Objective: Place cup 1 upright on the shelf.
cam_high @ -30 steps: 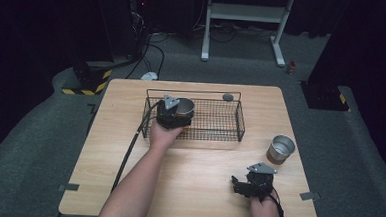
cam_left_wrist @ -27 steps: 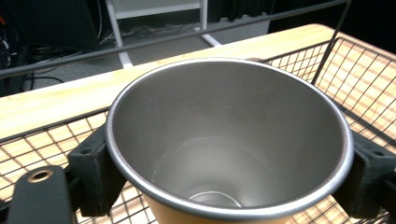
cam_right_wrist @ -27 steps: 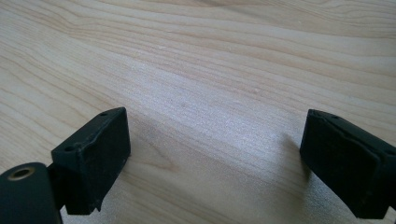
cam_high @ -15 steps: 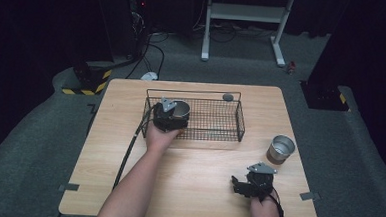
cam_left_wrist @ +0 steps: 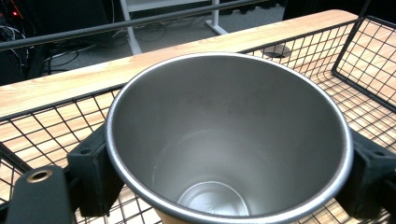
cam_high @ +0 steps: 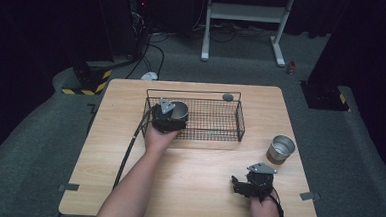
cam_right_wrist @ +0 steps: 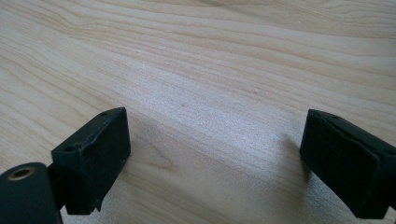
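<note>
A steel cup [cam_high: 181, 109] [cam_left_wrist: 224, 121] hangs at the left end of a black wire basket [cam_high: 216, 96] [cam_left_wrist: 355, 51], mouth up and empty. My left gripper [cam_high: 176, 116] [cam_left_wrist: 224, 177] is shut on it, one black pad pressed against each side just below the rim. A second steel cup [cam_high: 281, 149] stands upright on the table right of the basket. My right gripper [cam_high: 237, 185] [cam_right_wrist: 215, 158] rests low over the bare wood near the front right, open, with nothing between its jaws.
The wooden table [cam_high: 192, 173] carries the basket across its back middle. A small grey disc [cam_high: 227, 97] [cam_left_wrist: 275, 51] lies on the table just behind the basket's far rim. Dark floor, cables and a white stand's legs lie beyond the far edge.
My left gripper, still holding the cup, has shifted a little to the left and toward the near side within the basket's left end. The right gripper has stayed put.
</note>
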Available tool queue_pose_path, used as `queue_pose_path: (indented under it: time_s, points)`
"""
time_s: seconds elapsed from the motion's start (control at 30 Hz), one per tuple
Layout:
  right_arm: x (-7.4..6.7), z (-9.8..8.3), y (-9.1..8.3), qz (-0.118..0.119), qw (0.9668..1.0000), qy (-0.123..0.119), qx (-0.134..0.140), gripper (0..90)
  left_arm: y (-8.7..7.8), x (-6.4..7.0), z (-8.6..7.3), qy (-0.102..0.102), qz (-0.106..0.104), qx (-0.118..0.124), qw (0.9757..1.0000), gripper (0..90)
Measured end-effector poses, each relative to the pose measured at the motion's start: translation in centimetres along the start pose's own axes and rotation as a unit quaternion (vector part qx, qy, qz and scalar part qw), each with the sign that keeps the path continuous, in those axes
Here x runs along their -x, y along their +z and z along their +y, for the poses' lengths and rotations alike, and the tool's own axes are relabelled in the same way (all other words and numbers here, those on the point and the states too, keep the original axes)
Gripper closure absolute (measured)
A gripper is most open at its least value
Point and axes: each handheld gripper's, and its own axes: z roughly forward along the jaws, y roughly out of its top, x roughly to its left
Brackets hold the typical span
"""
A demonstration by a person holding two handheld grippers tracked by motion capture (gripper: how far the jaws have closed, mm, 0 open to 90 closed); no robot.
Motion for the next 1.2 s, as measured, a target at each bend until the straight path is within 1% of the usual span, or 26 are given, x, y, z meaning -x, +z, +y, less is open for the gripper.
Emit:
queue_pose_path:
  time_s: [0.27, 0.33, 0.5, 0.67, 0.7, 0.83, 0.9, 1.03, 1.2]
  points:
    - [0.0, 0.0, 0.0, 0.0, 1.0, 0.0, 0.0, 8.4, -0.1, 0.1, -0.1, 0.007, 0.001, -0.002, 1.0, 13.2]
    - [0.0, 0.0, 0.0, 0.0, 1.0, 0.0, 0.0, 8.4, -0.2, 0.1, -0.2, 0.002, 0.0, -0.003, 1.0, 13.2]
    - [0.0, 0.0, 0.0, 0.0, 1.0, 0.0, 0.0, 8.4, -0.3, 0.1, -0.2, 0.0, 0.002, -0.007, 1.0, 12.8]
    - [0.0, 0.0, 0.0, 0.0, 1.0, 0.0, 0.0, 8.4, -0.2, -0.1, 0.0, -0.015, 0.005, -0.016, 0.9997, 11.3]
    - [0.0, 0.0, 0.0, 0.0, 1.0, 0.0, 0.0, 8.4, -0.2, -0.1, 0.0, -0.023, 0.001, -0.015, 0.9996, 10.5]
    - [0.0, 0.0, 0.0, 0.0, 1.0, 0.0, 0.0, 8.4, -0.3, -0.2, 0.2, -0.025, -0.006, -0.017, 0.9995, 8.5]
    - [0.0, 0.0, 0.0, 0.0, 1.0, 0.0, 0.0, 8.4, -0.3, -0.1, 0.3, -0.029, -0.009, -0.019, 0.9994, 7.1]
    - [0.0, 0.0, 0.0, 0.0, 1.0, 0.0, 0.0, 8.4, -0.4, -0.1, 0.7, -0.03, -0.019, -0.023, 0.9991, 4.4]
    - [0.0, 0.0, 0.0, 0.0, 1.0, 0.0, 0.0, 8.4, -0.5, -0.2, 1.0, -0.025, -0.015, -0.038, 0.9988, 0.8]
